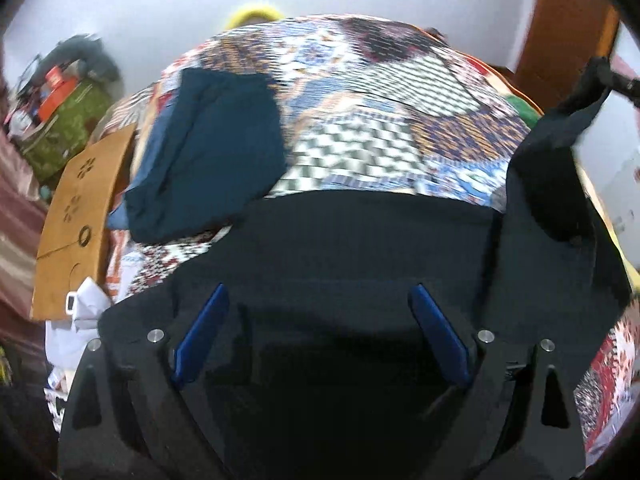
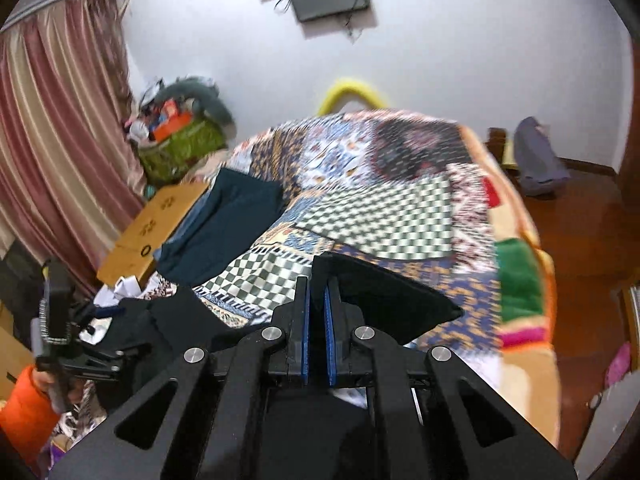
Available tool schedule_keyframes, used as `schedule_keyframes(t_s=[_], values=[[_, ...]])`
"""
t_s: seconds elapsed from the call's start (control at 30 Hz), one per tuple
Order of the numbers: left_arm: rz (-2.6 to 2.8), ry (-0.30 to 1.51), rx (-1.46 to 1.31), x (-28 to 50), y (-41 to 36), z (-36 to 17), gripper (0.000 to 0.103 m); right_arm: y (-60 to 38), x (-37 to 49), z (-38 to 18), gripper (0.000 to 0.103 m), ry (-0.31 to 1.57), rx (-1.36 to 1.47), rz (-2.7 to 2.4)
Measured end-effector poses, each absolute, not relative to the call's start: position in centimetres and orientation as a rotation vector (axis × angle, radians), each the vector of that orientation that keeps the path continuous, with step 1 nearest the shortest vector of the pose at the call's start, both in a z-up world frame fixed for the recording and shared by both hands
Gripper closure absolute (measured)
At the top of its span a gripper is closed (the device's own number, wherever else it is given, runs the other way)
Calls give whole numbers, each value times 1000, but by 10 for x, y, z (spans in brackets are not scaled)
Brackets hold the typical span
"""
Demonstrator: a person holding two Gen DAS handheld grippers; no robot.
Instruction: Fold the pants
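Black pants (image 1: 360, 240) lie on a patchwork quilt (image 1: 360, 100) on the bed. My left gripper (image 1: 320, 296) is open, its blue pads (image 1: 204, 328) spread wide just above the black cloth, holding nothing. My right gripper (image 2: 317, 284) is shut on an edge of the black pants (image 2: 384, 300) and lifts it off the quilt (image 2: 380, 208); in the left wrist view that raised part hangs at the right (image 1: 560, 168). The left gripper shows at the lower left of the right wrist view (image 2: 80, 356).
A folded dark teal garment (image 1: 208, 148) lies on the quilt's left side, also in the right wrist view (image 2: 228, 224). A cardboard box (image 1: 76, 216) and a green bag of clutter (image 1: 64, 120) stand left of the bed. A curtain (image 2: 52, 120) hangs left. Wooden floor (image 2: 580, 232) lies right.
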State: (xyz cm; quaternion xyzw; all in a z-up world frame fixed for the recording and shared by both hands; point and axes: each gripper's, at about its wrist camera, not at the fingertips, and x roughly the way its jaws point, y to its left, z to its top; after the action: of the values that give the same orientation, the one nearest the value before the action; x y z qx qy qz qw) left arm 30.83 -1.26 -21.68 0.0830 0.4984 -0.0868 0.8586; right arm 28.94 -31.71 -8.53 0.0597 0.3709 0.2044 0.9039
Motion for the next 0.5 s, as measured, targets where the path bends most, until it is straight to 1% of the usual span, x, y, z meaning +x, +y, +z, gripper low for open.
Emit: schedule_keyframes(t_s=[0.1,0.2,0.3,0.5], values=[[-224,1066,197,300,-35,-218,10,-339,258,-78,97,755,128,399],[-255,1077,225,291,-56,-220,9,-360,231,-89,97,784,131,376],[-258,1068,264,281,-71,-223,9,-378,204,-112,97,831,149,342],[-238,1062,287,271,-75,-227,7,-400,163,-165,97,927,222,298]])
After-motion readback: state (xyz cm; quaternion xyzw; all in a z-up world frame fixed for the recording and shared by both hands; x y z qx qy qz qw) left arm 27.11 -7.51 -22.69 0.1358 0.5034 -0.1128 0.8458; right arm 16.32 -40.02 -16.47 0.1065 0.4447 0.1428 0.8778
